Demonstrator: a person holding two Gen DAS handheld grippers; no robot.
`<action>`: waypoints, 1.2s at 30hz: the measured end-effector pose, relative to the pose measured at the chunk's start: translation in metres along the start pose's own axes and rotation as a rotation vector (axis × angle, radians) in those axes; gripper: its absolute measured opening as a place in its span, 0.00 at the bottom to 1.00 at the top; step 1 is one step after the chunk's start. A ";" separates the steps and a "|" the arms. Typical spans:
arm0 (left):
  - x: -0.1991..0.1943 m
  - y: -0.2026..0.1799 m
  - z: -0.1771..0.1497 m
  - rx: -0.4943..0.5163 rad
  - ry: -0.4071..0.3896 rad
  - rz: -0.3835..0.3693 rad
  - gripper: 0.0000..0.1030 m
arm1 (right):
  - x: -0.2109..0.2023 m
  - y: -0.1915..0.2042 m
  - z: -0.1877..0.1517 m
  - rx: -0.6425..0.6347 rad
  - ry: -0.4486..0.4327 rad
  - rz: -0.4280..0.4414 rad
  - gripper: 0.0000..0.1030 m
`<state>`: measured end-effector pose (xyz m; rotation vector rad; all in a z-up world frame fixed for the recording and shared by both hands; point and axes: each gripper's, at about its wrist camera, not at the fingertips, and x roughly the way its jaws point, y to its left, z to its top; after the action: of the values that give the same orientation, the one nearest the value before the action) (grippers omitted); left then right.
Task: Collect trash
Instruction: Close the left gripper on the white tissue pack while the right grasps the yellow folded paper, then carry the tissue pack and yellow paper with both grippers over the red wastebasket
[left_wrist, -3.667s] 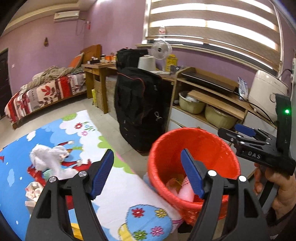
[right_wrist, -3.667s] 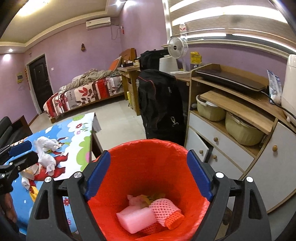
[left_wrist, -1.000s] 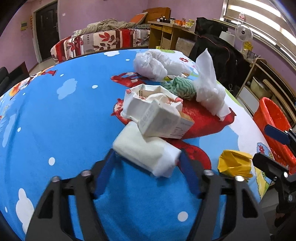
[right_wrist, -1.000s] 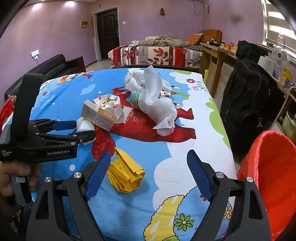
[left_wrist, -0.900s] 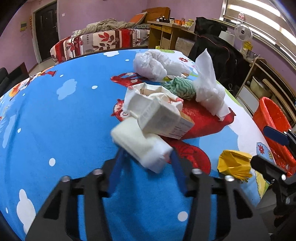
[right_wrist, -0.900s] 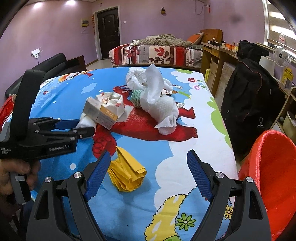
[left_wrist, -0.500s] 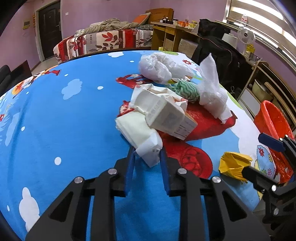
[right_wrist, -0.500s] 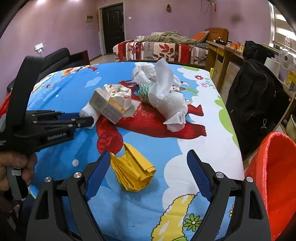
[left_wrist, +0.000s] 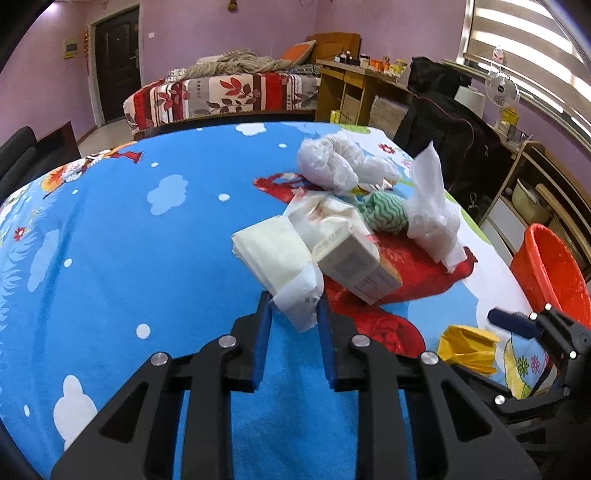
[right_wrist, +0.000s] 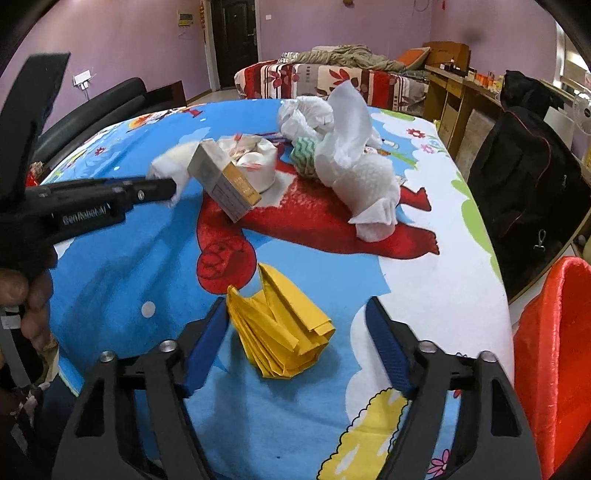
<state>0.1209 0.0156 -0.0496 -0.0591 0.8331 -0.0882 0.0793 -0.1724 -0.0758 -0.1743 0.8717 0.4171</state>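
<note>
While the left gripper (left_wrist: 294, 314) pinches the near end of a white wad (left_wrist: 277, 257), fingers tight on it, the right gripper (right_wrist: 297, 334) is spread wide w/ yellow paper (right_wrist: 282, 330) between its fingers, apparently not touching. Wad's far end abuts a small box (left_wrist: 354, 263). Farther: green cloth (left_wrist: 386, 213), tissue (left_wrist: 432, 214), plastic bag (left_wrist: 334, 162). Red bin (left_wrist: 554, 269) sits off the table's (left_wrist: 110, 240) right edge.

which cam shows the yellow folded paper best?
Right wrist. The yellow folded paper lies whole and close, centred between the open right gripper fingers on the blue tablecloth. The left wrist view catches it only small at the lower right edge, partly behind the right gripper's frame.
</note>
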 end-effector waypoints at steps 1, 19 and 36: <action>-0.001 0.001 0.001 -0.003 -0.007 0.005 0.23 | 0.000 0.001 0.000 -0.001 0.001 0.001 0.61; -0.027 -0.007 0.011 0.005 -0.097 0.020 0.23 | -0.025 -0.014 0.006 0.034 -0.080 -0.020 0.35; -0.042 -0.053 0.016 0.076 -0.128 -0.055 0.23 | -0.060 -0.073 0.008 0.134 -0.165 -0.128 0.35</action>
<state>0.1018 -0.0324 -0.0034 -0.0161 0.6997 -0.1660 0.0818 -0.2534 -0.0254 -0.0709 0.7193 0.2488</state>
